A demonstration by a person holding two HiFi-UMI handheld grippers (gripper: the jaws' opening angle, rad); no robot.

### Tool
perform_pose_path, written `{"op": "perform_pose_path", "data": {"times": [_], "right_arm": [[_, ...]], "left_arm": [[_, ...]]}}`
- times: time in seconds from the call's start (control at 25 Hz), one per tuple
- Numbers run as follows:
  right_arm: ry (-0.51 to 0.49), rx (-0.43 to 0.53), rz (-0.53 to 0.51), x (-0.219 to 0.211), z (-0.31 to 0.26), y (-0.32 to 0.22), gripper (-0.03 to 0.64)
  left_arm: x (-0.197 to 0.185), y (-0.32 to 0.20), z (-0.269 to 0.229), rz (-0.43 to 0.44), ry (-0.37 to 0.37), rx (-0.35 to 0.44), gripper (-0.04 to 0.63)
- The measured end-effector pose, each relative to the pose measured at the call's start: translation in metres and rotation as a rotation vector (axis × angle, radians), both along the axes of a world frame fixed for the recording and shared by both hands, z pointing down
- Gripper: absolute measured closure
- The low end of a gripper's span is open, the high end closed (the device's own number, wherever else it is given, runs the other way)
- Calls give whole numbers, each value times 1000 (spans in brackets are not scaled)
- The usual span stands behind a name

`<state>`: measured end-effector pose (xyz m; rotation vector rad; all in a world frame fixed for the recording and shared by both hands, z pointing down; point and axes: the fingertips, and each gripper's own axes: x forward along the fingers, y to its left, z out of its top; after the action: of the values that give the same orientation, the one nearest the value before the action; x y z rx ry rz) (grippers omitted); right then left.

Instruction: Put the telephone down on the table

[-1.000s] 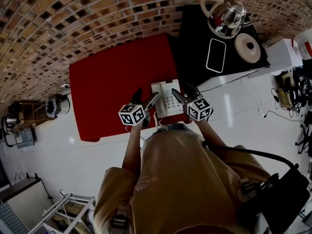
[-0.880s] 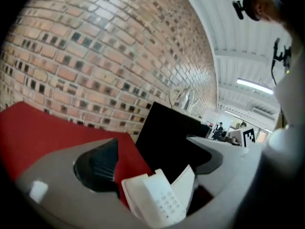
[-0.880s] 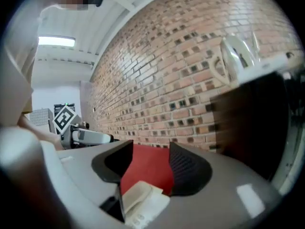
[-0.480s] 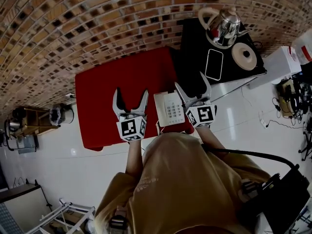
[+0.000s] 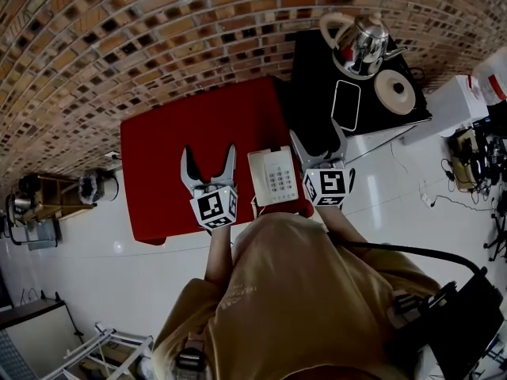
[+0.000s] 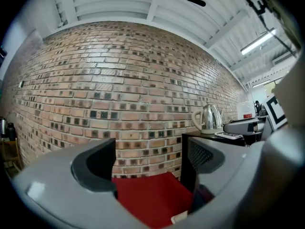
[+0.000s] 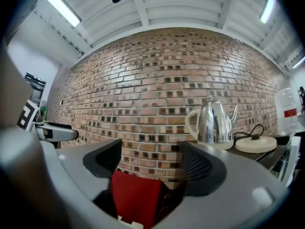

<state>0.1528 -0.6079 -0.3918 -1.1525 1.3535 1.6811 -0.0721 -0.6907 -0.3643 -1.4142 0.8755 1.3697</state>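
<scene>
The white telephone [image 5: 272, 176] lies flat on the red table [image 5: 178, 129], near its front edge, keypad up. My left gripper [image 5: 209, 155] stands to its left, apart from it, jaws wide and empty, pointing up over the red top. To the phone's right is my right gripper [image 5: 318, 137], also clear of it; its jaws are wide and closing slightly with nothing between them. The left gripper view [image 6: 147, 161] and right gripper view [image 7: 150, 161] show only brick wall and red table between the jaws, plus a white corner of the telephone [image 6: 180, 217] at the bottom edge.
A black side table [image 5: 317, 70] adjoins the red one at the right. On it stand a steel kettle [image 5: 363, 42], a round kettle base [image 5: 396, 92] and a smartphone [image 5: 347, 105]. A brick wall [image 5: 158, 38] runs behind both tables. White floor lies in front.
Both grippers have let go of the telephone, opened and swung outward and upward from its sides. The telephone stays lying on the red table.
</scene>
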Motion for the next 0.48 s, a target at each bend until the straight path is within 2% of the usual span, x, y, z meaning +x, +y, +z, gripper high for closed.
{"op": "perform_pose_path", "data": {"times": [0.48], "right_arm": [[-6,-47,30,3,2,-11,227]], "left_arm": [[-3,-14,1,-9,29,-46,143]]}}
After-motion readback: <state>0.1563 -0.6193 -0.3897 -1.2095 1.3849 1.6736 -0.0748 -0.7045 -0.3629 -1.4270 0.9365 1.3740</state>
